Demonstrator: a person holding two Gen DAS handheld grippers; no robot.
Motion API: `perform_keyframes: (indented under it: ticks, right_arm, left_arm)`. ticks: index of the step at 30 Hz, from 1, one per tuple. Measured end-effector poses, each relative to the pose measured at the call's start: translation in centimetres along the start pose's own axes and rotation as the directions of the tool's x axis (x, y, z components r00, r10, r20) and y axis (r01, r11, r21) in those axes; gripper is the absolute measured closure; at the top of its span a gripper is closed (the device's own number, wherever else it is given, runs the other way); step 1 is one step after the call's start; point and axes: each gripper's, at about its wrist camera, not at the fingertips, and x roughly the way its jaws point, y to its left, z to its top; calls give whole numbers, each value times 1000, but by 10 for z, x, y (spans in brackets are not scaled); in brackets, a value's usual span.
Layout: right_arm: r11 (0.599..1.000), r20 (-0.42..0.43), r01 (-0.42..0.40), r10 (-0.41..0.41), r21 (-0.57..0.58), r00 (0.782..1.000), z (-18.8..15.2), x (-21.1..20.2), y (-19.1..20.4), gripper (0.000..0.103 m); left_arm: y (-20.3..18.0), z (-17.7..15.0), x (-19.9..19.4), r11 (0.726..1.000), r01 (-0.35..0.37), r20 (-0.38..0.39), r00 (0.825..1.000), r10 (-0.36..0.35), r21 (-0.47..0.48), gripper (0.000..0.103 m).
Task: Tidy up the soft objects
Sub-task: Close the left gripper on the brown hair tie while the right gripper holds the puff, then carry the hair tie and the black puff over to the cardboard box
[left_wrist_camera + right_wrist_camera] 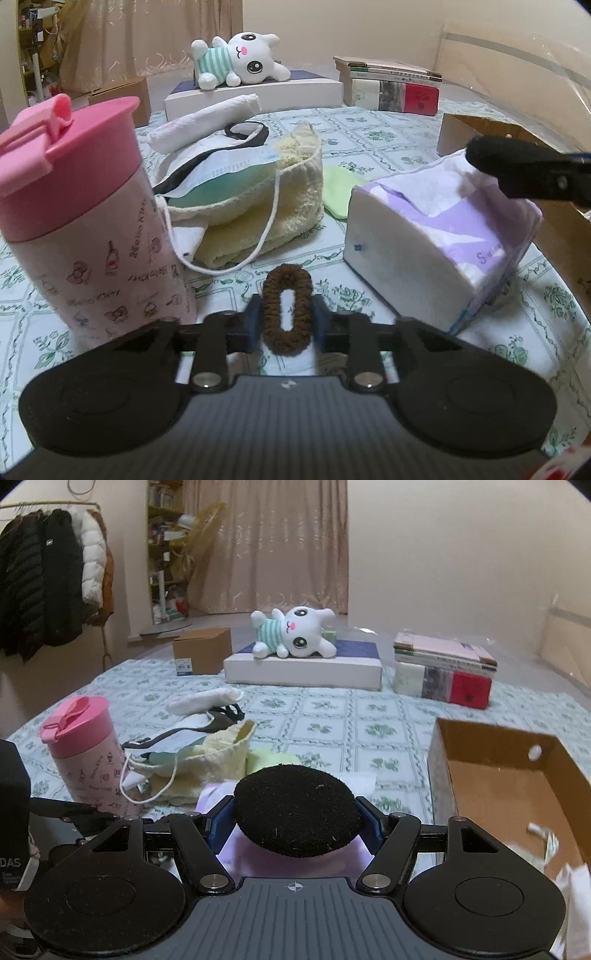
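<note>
Left gripper point(287, 319) fingers squeezed on brown hair tie point(287, 310), beside pink cup point(79, 218). Right gripper point(297, 823) fingers clamped on black round pad point(297, 812), near cardboard box point(517, 797).

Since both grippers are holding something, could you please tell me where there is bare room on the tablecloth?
Free: floral tablecloth between the white flat box, open cardboard box and yellow towel heap. Crowded: around the pink lidded tumbler and purple tissue pack.

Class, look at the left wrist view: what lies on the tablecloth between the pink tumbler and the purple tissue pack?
Between the pink tumbler and the purple tissue pack lies a pile of yellow towel with a face mask on it, seen in the left wrist view.
</note>
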Motion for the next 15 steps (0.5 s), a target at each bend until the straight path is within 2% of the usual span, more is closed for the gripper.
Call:
perform_keyframes:
  ticks: [15]
  right_arm:
    - [998,-29,31,-29,54,999,-33,-56,18,35]
  left_arm:
    - [4,-23,-76,998,58,-22,998,-59,-23,86]
